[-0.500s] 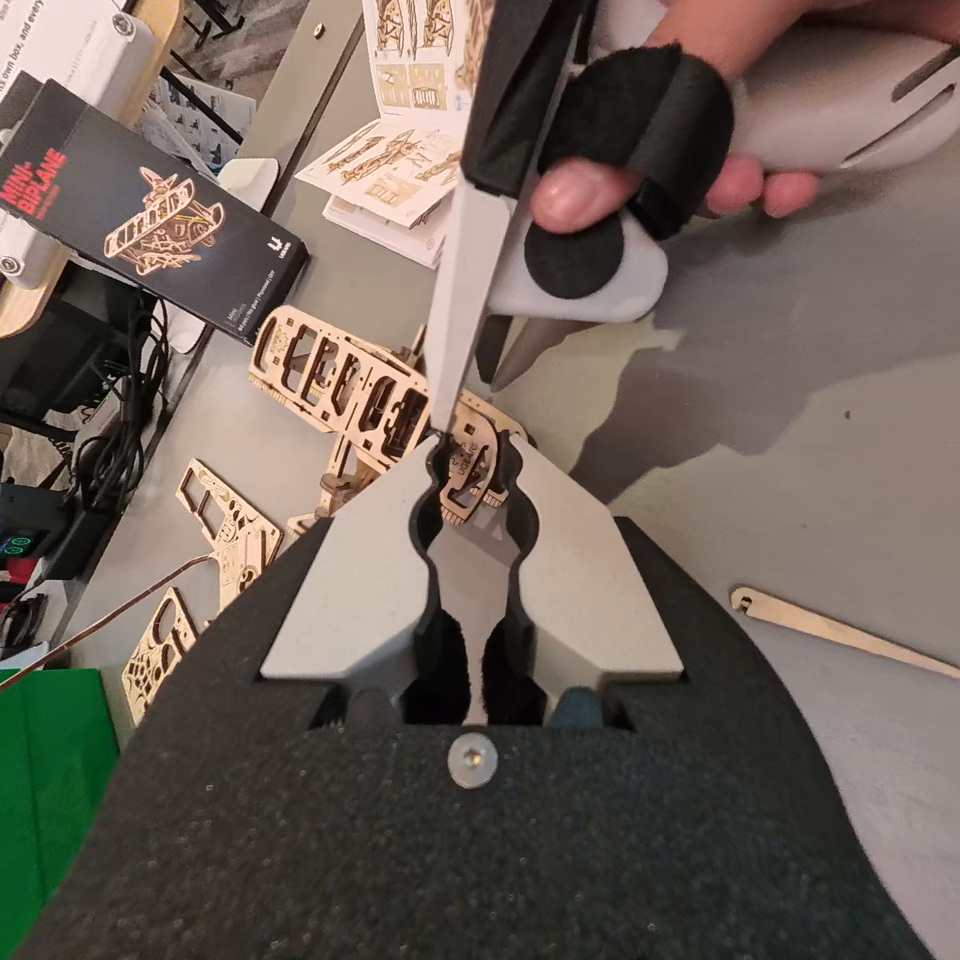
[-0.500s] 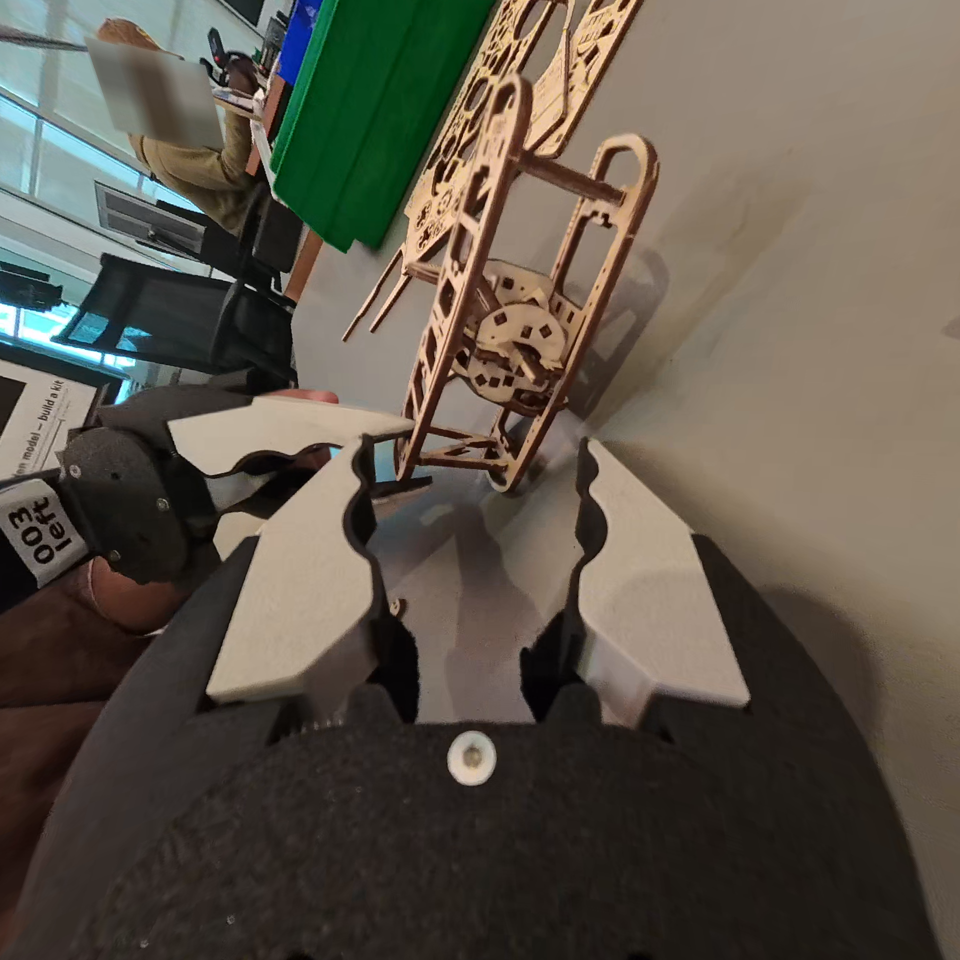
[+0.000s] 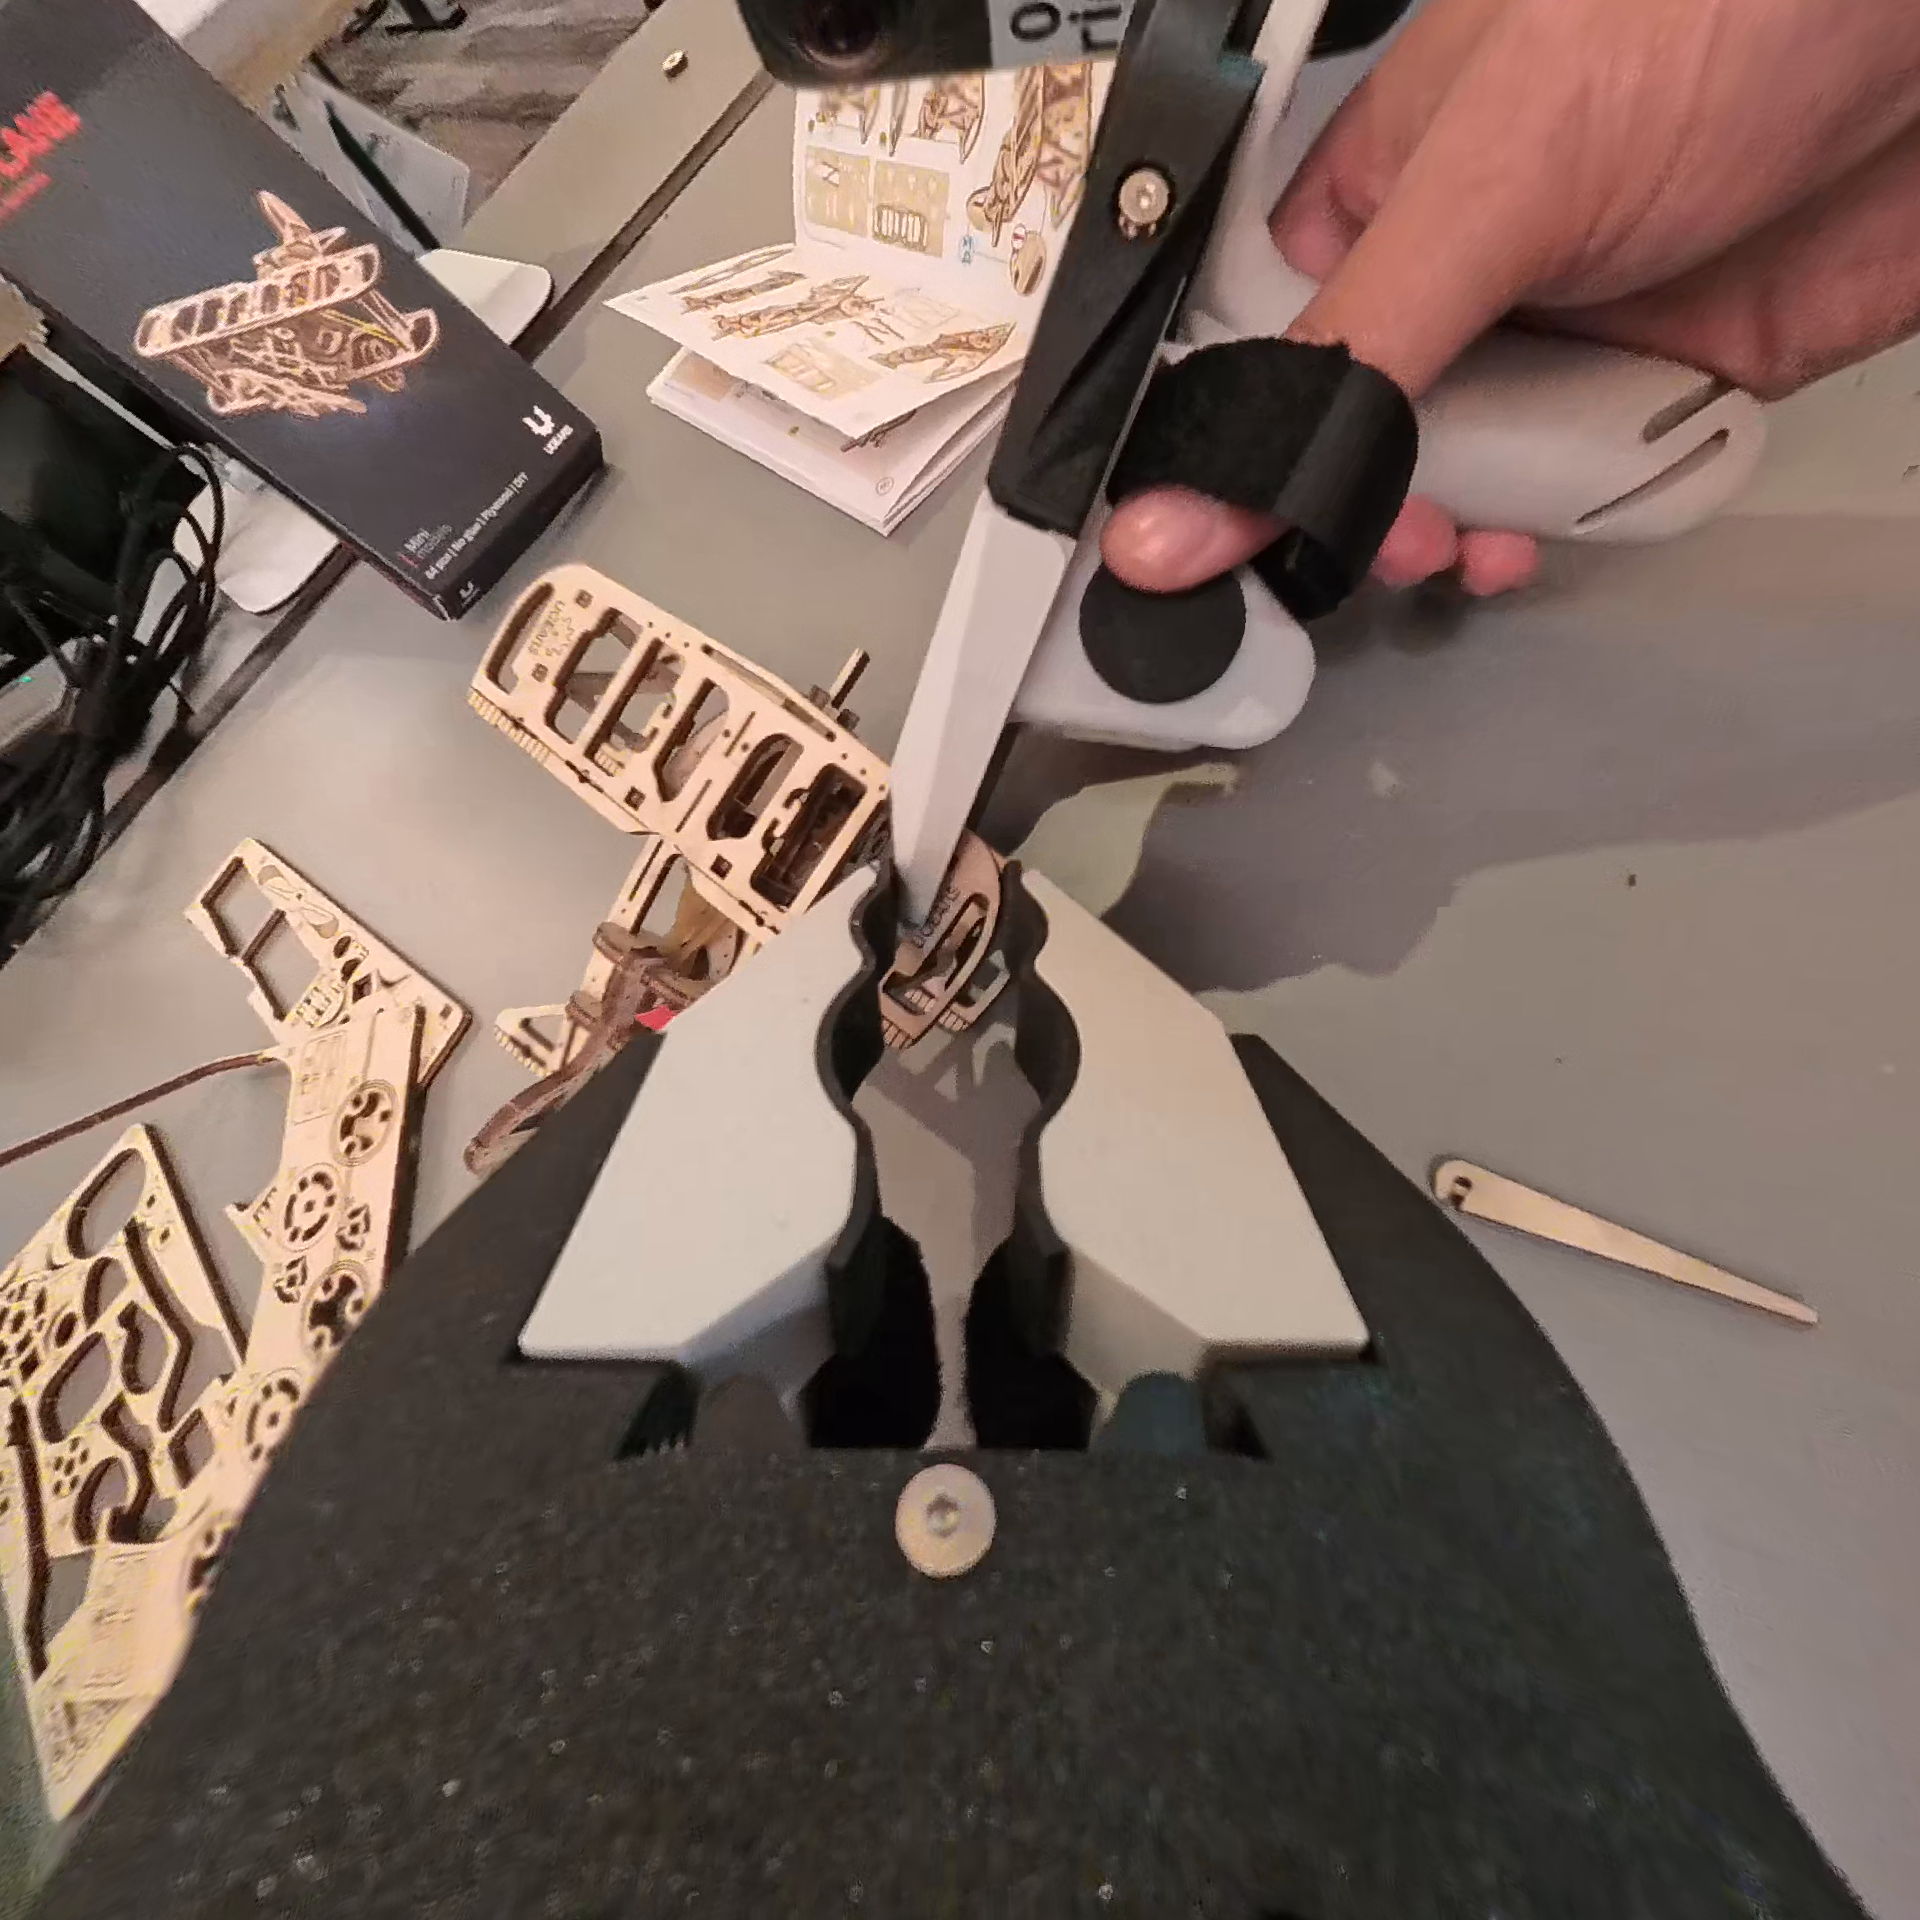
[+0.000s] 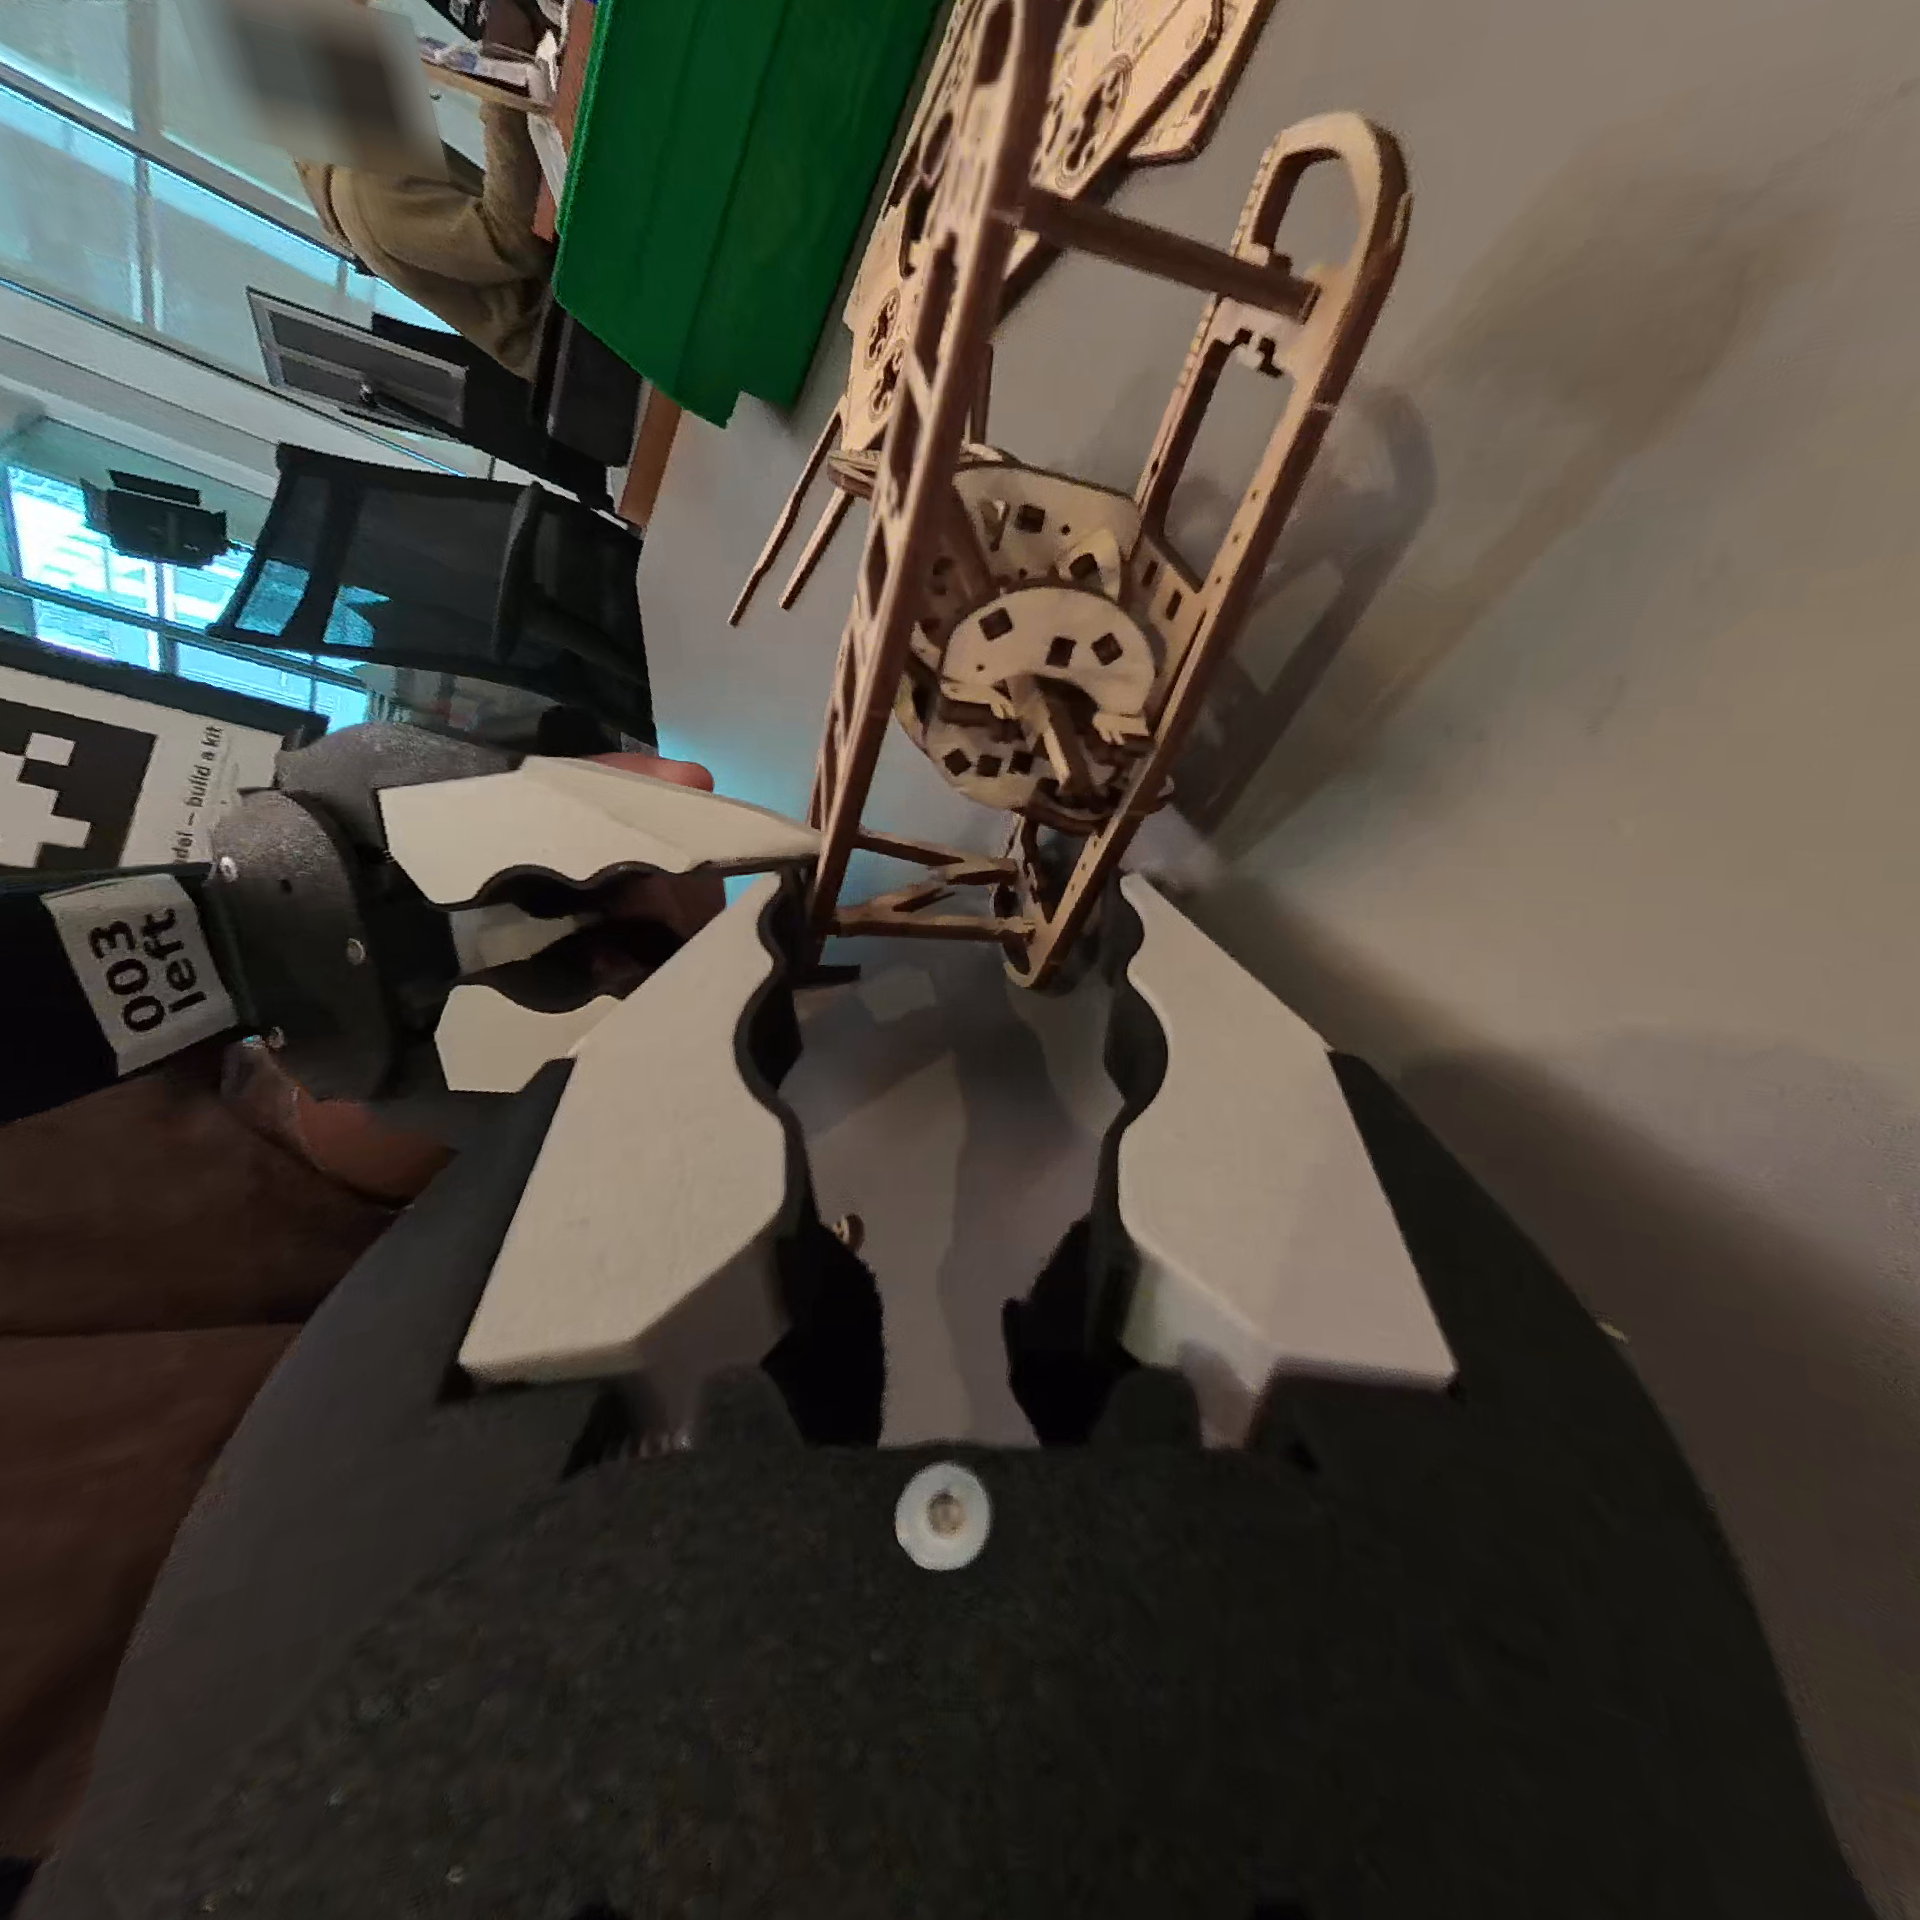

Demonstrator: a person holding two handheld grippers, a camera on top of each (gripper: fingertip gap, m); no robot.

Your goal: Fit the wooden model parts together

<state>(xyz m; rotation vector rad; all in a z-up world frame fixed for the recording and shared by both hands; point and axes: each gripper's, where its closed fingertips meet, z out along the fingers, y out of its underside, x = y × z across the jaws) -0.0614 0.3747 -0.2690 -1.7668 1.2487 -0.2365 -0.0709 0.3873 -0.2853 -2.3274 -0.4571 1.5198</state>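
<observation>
left gripper: jaws pinched on small wooden part at tips | right gripper: jaws apart, straddling lower end of wooden model frame, not clamped | frame dead ahead of right tongs, long axis running away from them | left tips touch frame's left rail; left nearer the joint

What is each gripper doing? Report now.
Left gripper: shut on a wing tip of the wooden biplane model.
Right gripper: open, straddling both wing ends.
</observation>
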